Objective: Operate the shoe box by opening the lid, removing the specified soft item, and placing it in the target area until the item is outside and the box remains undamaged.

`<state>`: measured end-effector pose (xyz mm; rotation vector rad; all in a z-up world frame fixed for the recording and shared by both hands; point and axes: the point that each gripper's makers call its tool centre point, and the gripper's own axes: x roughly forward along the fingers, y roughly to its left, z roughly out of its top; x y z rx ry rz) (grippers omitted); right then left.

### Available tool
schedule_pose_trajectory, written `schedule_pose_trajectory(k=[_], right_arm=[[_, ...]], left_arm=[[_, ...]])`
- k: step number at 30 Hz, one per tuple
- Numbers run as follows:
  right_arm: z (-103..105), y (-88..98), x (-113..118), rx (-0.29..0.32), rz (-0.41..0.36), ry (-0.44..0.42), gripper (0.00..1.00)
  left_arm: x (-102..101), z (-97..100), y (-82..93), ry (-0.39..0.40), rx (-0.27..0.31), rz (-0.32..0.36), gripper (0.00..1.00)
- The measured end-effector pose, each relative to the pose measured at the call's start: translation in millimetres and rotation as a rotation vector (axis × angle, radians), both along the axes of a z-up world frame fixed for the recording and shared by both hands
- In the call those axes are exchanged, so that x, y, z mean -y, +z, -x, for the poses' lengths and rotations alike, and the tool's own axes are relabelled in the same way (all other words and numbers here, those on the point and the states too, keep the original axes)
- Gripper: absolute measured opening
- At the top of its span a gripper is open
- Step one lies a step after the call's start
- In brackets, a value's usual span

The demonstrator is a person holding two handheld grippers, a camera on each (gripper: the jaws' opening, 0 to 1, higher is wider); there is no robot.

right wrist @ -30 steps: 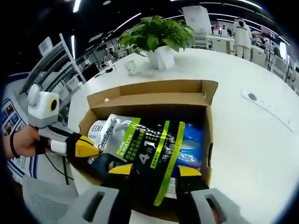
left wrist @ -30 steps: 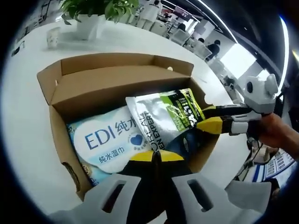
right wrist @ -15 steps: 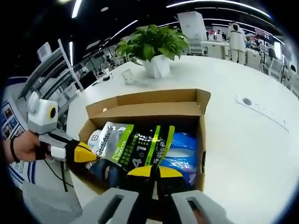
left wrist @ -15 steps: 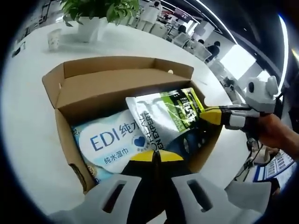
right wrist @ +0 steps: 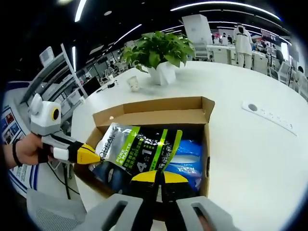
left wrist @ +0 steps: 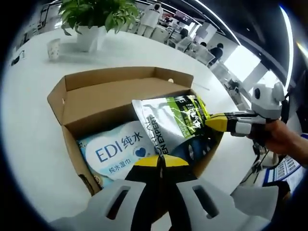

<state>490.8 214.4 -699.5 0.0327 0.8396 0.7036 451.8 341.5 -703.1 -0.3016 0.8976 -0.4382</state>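
An open brown shoe box (left wrist: 115, 98) (right wrist: 159, 109) sits on a white table. A silver, green and black soft pouch (left wrist: 168, 122) (right wrist: 139, 151) is tilted up out of it, over a blue and white EDI wipes pack (left wrist: 115, 149) (right wrist: 187, 156) that lies inside. My left gripper (left wrist: 161, 160) is shut on the pouch's near edge. From the right of the left gripper view comes my right gripper (left wrist: 211, 122), pinching the pouch's far side. In the right gripper view, the right gripper (right wrist: 159, 176) is shut on the pouch and the left gripper (right wrist: 94, 155) holds its left edge.
A potted plant (left wrist: 94, 14) (right wrist: 156, 50) and a small paper cup (left wrist: 54, 48) (right wrist: 134, 83) stand on the table behind the box. A white strip (right wrist: 262, 111) lies to the right. Bare tabletop (right wrist: 250, 159) surrounds the box. People and desks are far behind.
The right gripper's jaws, apart around the pouch a second ago, have shut on it. Both cameras have drawn back and the pouch stands a little higher out of the box.
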Motion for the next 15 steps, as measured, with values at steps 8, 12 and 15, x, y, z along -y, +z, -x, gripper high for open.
schedule_pose_trajectory(k=[8, 12, 15], right_arm=[[5.9, 9.4, 7.2, 0.017, -0.01, -0.01, 0.0], [8.8, 14.6, 16.3, 0.026, -0.018, -0.031, 0.0], [8.8, 18.8, 23.8, 0.037, -0.02, -0.046, 0.0]], left_arm=[[6.2, -4.0, 14.8, -0.022, 0.028, -0.005, 0.0], [14.0, -5.0, 20.0, -0.041, 0.037, -0.008, 0.0], [21.3, -6.1, 24.1, -0.056, 0.045, -0.007, 0.0]])
